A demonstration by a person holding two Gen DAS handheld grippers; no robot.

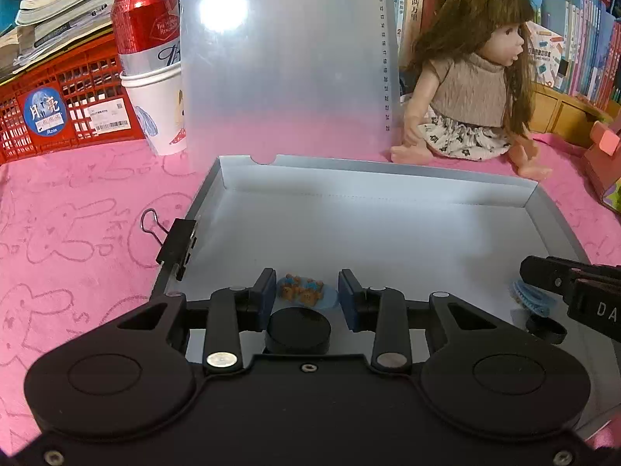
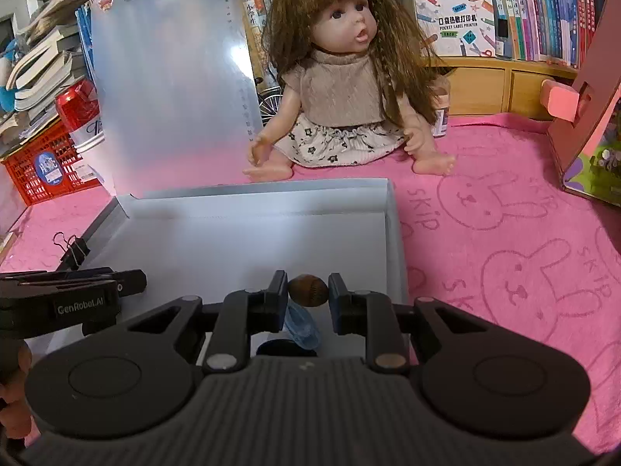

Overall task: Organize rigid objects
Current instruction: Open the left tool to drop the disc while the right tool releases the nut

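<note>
Over the open grey box (image 1: 388, 233) on the pink desk, you're angling both grippers downward: left gripper (image 1: 306, 295) fingers clamping a bear-decorated blue piece (image 1: 304, 291), right gripper (image 2: 308, 291) fingers pinching a brown ball (image 2: 308, 290).

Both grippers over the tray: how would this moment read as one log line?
left gripper: holds bear charm | right gripper: holds brown ball | both over grey tray | binder clip on tray's edge

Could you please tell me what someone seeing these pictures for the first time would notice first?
Probably the long-haired doll in a beige knitted top, sitting on the pink bunny-print cloth just behind the shallow grey open box. Next, the tall translucent plastic board standing upright left of the doll, with a red drink can in a white paper cup beside it.
</note>
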